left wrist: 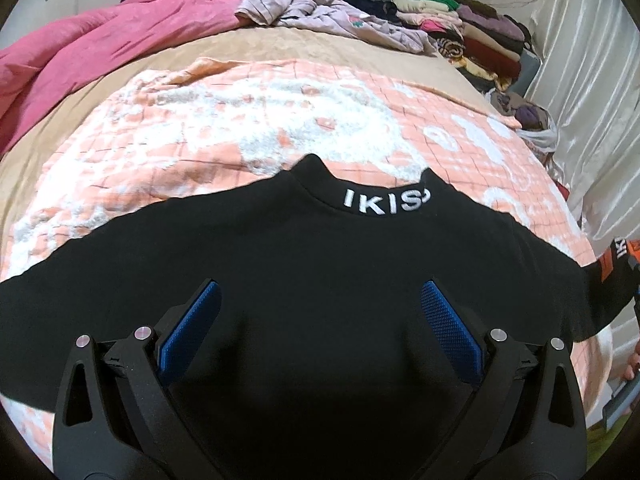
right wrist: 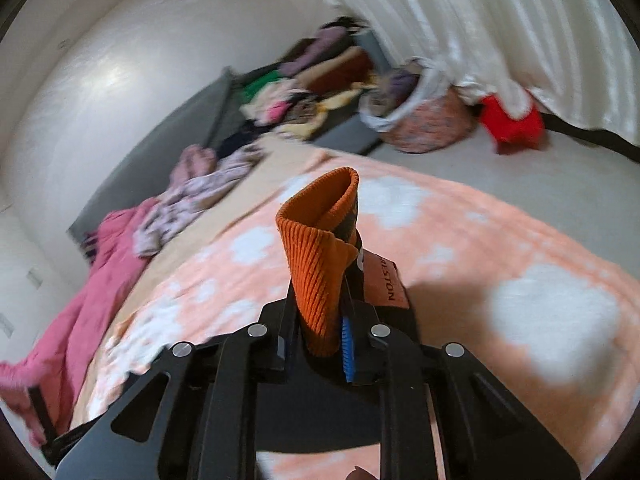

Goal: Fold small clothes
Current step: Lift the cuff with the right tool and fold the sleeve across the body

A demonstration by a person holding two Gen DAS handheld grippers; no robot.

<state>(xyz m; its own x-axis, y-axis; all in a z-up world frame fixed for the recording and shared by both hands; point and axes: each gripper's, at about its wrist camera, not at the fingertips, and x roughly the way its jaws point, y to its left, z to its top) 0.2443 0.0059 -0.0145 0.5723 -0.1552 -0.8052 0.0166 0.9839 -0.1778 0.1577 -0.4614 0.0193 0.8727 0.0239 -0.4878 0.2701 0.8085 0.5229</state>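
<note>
A black sweatshirt [left wrist: 304, 264] lies spread flat on the peach and white blanket [left wrist: 280, 120], its collar lettered IKIS [left wrist: 386, 202] pointing away from me. My left gripper [left wrist: 320, 292] hovers open over the chest of the shirt, its blue pads [left wrist: 200, 320] wide apart with nothing between them. The shirt's right sleeve [left wrist: 612, 276] is lifted off the blanket at the right edge. In the right wrist view my right gripper [right wrist: 318, 320] is shut on the sleeve's orange ribbed cuff [right wrist: 320, 248], which stands up between the fingers above the blanket [right wrist: 480, 240].
A pink quilt [left wrist: 100, 52] is bunched at the far left, with lilac clothes [left wrist: 320, 12] behind it. A stack of folded clothes [left wrist: 472, 28] sits at the far right by a white curtain [left wrist: 592, 80]. On the floor are a cloth basket [right wrist: 424, 120] and a red garment [right wrist: 512, 120].
</note>
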